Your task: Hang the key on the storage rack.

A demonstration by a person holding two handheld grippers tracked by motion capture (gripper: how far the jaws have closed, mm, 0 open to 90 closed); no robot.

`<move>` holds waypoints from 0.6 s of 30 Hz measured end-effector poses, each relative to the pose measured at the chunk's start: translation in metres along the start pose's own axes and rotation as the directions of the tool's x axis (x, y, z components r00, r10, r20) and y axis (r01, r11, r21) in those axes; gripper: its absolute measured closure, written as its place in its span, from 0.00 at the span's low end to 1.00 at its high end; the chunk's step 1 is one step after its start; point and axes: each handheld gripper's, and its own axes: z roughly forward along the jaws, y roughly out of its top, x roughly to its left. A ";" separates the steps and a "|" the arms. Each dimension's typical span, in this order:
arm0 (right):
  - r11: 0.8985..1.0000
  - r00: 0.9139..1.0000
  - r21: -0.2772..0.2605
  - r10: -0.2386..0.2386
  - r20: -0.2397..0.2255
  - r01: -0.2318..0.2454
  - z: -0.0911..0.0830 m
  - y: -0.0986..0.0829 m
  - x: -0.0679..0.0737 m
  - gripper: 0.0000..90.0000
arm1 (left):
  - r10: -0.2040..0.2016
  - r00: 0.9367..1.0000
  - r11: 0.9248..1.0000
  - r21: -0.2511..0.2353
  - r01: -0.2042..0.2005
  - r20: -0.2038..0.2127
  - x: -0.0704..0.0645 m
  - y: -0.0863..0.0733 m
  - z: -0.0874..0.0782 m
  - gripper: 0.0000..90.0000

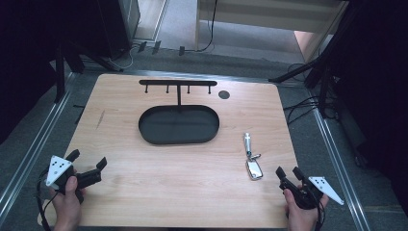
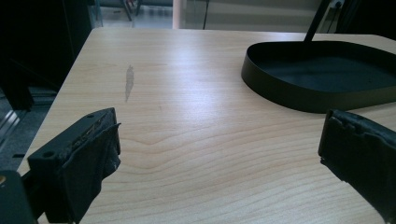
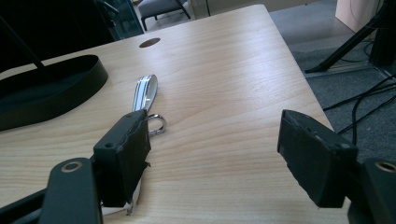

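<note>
A silver keychain (image 1: 252,155) with a strap, a ring and a flat tag lies on the right side of the wooden table (image 1: 183,163); in the right gripper view the keychain (image 3: 145,95) runs away from the left jaw, which hides its near end. My right gripper (image 1: 287,173) rests open at the table's front right corner, just right of the keychain. My left gripper (image 1: 88,161) sits open at the front left, empty. A black oval tray (image 1: 179,125) with a hook rack (image 1: 177,84) stands mid-table.
A dark round grommet hole (image 1: 223,94) sits near the table's back right. The tray's rim (image 2: 299,95) lies ahead and right of my left gripper. A grey smudge (image 2: 129,81) marks the wood. Cables and stand legs lie on the floor around the table.
</note>
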 end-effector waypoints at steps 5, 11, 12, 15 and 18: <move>1.000 1.000 0.014 -0.006 0.005 0.006 0.000 0.000 0.001 0.28 | -0.002 1.000 1.000 0.008 0.002 0.000 0.000 0.001 0.002 0.00; 0.999 1.000 0.038 -0.012 0.026 0.011 0.003 0.001 0.003 0.29 | 0.001 1.000 1.000 0.007 -0.001 0.001 0.000 0.001 0.002 0.00; 0.999 0.999 0.041 -0.020 0.034 0.018 0.003 0.001 0.003 0.29 | 0.002 1.000 1.000 0.006 -0.002 0.001 0.000 0.001 0.002 0.00; 0.998 0.998 0.057 -0.034 0.061 0.031 0.005 0.001 0.005 0.31 | 0.006 1.000 1.000 0.008 -0.006 -0.002 -0.001 0.001 0.002 0.00; 0.996 0.995 0.079 -0.042 0.092 0.035 0.005 0.002 0.005 0.32 | 0.009 1.000 1.000 0.017 -0.009 0.002 0.000 0.001 0.002 0.00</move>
